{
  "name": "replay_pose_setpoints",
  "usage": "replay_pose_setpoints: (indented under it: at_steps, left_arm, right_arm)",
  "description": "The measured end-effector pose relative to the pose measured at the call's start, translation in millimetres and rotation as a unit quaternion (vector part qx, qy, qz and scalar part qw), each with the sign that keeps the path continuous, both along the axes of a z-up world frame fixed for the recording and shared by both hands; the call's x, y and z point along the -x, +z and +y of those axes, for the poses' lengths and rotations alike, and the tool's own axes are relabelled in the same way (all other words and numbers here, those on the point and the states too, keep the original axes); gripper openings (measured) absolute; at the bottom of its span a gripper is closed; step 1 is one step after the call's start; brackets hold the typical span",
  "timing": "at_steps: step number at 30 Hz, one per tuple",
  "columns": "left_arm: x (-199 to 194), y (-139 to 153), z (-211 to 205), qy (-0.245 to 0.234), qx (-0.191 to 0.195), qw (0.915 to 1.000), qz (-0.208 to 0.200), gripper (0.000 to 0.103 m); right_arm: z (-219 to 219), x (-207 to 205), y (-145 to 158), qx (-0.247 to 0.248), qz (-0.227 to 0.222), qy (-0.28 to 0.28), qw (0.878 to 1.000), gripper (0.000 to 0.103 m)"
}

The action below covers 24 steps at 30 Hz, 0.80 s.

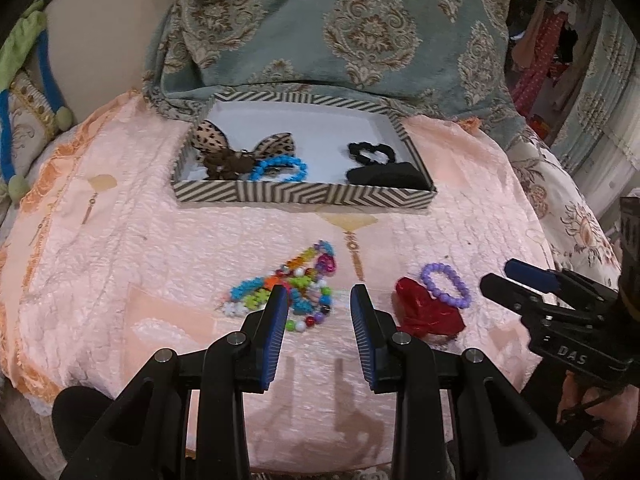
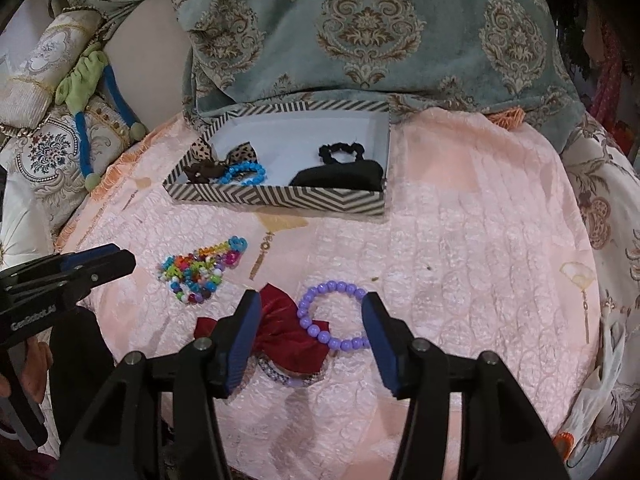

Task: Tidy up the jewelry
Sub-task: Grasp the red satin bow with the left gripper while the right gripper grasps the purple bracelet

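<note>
While both grippers hang above the pink cloth, nothing is gripped. Left wrist view, left to right: multicolour bead pile at centre, left gripper just over it, jaws apart and empty; red bow with purple bead bracelet lower right. Striped box upper centre holds leopard bow, blue bracelet, black scrunchie. Right wrist view: right gripper at bottom centre, jaws wide, framing red bow and purple bracelet, pads not pressing either.
</note>
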<state>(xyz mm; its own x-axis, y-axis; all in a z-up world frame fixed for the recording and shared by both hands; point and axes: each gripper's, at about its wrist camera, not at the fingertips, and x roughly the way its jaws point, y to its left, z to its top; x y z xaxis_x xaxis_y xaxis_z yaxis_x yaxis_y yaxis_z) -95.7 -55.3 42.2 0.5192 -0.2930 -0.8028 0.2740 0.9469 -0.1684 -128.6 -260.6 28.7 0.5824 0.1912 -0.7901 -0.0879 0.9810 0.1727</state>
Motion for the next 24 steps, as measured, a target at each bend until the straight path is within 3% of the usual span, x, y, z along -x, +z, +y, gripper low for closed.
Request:
replay_pose_setpoints:
  at_steps: [6, 13, 18, 24]
  left_arm:
    - [0.6, -7.7, -12.1, -0.019, 0.012, 0.9996, 0.018, 0.017]
    - [-3.9, -21.2, -26.4, -0.058, 0.076, 0.9929, 0.071, 0.029]
    - [-8.0, -37.1, -41.5, -0.077, 0.085, 0.9887, 0.096, 0.033]
    - [-9.4, -58.5, -59.6, -0.090, 0.062, 0.9873, 0.115, 0.034]
  right_arm:
    - [-11.2, 1.0, -13.5, -0.001, 0.017, -0.012, 1.000, 0.055]
    - [-25.7, -3.9, -33.6, 0.003, 0.037, -0.029, 0.999, 0.055]
    - [-34.8, -11.1, -53.3, -0.002, 0.059, -0.039, 0.998, 0.055]
    - [-38.0, -18.9, -62.1, -0.009, 0.063, -0.041, 0.997, 0.055]
